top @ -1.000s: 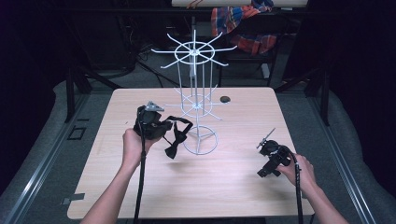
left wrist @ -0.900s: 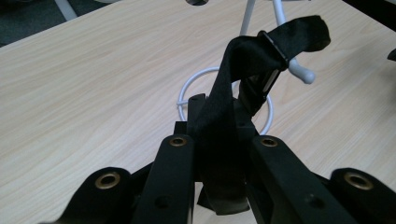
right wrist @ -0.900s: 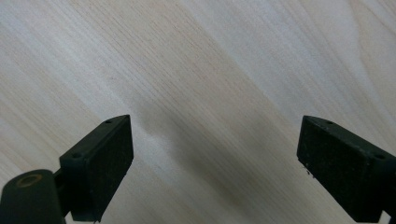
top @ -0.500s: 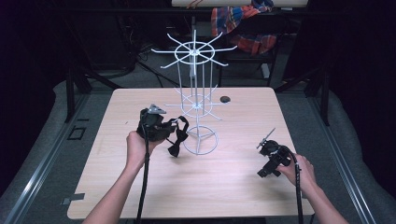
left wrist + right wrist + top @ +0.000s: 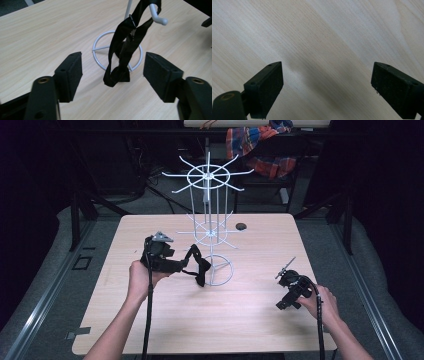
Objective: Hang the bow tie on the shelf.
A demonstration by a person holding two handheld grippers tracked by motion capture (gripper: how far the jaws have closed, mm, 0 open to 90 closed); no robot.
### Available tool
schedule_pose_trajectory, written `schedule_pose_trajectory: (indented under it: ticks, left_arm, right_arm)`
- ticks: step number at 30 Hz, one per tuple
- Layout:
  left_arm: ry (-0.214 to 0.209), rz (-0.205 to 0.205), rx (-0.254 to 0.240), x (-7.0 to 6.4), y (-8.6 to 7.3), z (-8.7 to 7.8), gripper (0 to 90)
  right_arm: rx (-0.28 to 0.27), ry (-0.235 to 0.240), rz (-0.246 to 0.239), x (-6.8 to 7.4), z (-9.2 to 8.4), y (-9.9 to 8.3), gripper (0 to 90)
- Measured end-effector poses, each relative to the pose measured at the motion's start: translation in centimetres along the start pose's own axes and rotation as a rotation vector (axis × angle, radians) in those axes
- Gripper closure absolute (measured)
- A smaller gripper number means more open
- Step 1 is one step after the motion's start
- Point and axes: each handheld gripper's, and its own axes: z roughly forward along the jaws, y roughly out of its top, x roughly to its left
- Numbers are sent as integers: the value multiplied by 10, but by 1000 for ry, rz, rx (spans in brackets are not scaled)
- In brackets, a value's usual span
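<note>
Jaws of the left gripper (image 5: 113, 75) are spread wide and have just been opening, so that the black strap (image 5: 125, 52) hanging between them is touched by neither pad (image 5: 71, 75). The strap is looped over a white hook (image 5: 157, 15) of the wire rack (image 5: 210, 227) and is carried by that hook alone, its knotted lower end dangling just above the rack's ring base (image 5: 100, 47). This release is judged to be the point of the hold: the strap was brought to the hook so that it could be left there, and the jaws are parted so the gripper can be drawn back without dragging it off. In the high view the left gripper (image 5: 167, 262) is seen near the rack's left side, level with the lower tier of hooks, with the strap (image 5: 197, 265) draped from that tier toward the base.

Farther right, the right gripper (image 5: 290, 292) is held low over the counter (image 5: 250, 320), well apart from the rack. Its jaws are also spread, with bare wood (image 5: 324, 50) between them and nothing gripped; it is judged to be parked out of the way while the hanging is done by the other hand.
</note>
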Motion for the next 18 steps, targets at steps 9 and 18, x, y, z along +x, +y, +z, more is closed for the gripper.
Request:
schedule_pose_trajectory:
  ticks: [9,18]
  left_arm:
    - [41,9,-4,0,-9,-23,177]
    - [102,5,-14,-2,-26,-44,142]
  right_arm:
    - [-9,-7,1,1,0,0,104]
    - [-10,-10,7,1,-2,0,104]
